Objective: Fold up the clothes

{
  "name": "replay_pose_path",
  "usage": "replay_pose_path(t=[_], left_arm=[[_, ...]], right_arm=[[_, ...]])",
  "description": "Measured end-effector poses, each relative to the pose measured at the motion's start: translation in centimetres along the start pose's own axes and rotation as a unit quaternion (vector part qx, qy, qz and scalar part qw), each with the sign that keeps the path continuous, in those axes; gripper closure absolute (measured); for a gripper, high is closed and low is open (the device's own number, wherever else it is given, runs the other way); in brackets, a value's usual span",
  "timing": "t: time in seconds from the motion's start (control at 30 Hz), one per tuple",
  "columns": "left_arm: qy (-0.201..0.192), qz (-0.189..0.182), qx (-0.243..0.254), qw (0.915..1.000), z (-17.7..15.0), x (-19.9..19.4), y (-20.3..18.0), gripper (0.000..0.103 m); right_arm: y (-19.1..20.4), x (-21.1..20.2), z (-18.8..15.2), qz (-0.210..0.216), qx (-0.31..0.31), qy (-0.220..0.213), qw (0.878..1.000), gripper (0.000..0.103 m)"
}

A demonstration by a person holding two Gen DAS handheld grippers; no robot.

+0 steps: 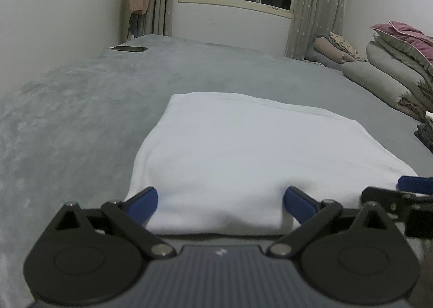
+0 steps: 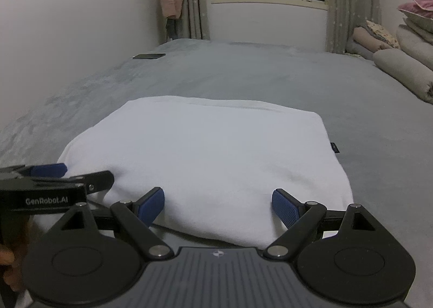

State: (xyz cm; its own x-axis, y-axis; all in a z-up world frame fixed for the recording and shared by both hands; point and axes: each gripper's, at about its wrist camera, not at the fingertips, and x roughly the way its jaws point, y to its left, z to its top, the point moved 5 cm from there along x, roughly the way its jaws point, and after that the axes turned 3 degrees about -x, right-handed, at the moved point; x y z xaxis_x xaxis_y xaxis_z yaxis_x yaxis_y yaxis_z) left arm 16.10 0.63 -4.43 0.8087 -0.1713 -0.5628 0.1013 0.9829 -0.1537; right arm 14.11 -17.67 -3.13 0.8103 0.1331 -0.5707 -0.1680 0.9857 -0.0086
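Right now both tools are spread wide with nothing between the pads: left tool (image 1: 220, 201) and right tool (image 2: 217, 203) sit side by side at the near edge of the white garment (image 1: 243, 151), blue fingertips (image 2: 154, 203) resting against or just over that edge. Garment lies flat on the grey bed (image 1: 94, 107) directly ahead of both tools, already a neat rectangle with a seam line across its far edge and a small dark tag (image 2: 335, 147) off its right side. This fits either another fold to come or a finished fold being let go; can't tell which. If another fold follows, pinch the near edge at matching points and keep both sides level so the layers don't skew.

Further out: phone (image 1: 129, 48) far ahead-left by the wall, stacked quilts (image 1: 400, 69) ahead-right, some dark clothes (image 1: 425, 134) at right. Nothing lies between tools and garment.
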Motion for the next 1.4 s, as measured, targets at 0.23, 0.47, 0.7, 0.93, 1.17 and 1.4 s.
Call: replay_pose_path(t=[0.23, 0.47, 0.7, 0.93, 1.17, 1.4], left_arm=[[0.000, 0.001, 0.001, 1.0000, -0.1, 0.0, 0.1, 0.002], [0.000, 0.002, 0.002, 1.0000, -0.2, 0.0, 0.1, 0.001], [-0.001, 0.003, 0.004, 1.0000, -0.3, 0.1, 0.0, 0.001], [-0.001, 0.003, 0.005, 1.0000, -0.3, 0.0, 0.0, 0.001], [0.000, 0.004, 0.006, 1.0000, -0.3, 0.0, 0.0, 0.000], [0.003, 0.002, 0.003, 1.0000, -0.3, 0.0, 0.0, 0.000]], right_arm=[[-1.3, -0.4, 0.5, -0.008, 0.030, -0.004, 1.000, 0.017], [-1.7, 0.1, 0.2, -0.007, 0.040, 0.009, 0.999, 0.016], [-1.8, -0.1, 0.3, -0.013, 0.041, 0.008, 0.999, 0.016], [-1.5, -0.1, 0.2, -0.009, 0.035, 0.006, 0.999, 0.016], [-1.7, -0.1, 0.0, -0.014, 0.035, 0.008, 0.999, 0.016], [-2.8, -0.3, -0.1, -0.042, 0.047, 0.012, 0.998, 0.014]])
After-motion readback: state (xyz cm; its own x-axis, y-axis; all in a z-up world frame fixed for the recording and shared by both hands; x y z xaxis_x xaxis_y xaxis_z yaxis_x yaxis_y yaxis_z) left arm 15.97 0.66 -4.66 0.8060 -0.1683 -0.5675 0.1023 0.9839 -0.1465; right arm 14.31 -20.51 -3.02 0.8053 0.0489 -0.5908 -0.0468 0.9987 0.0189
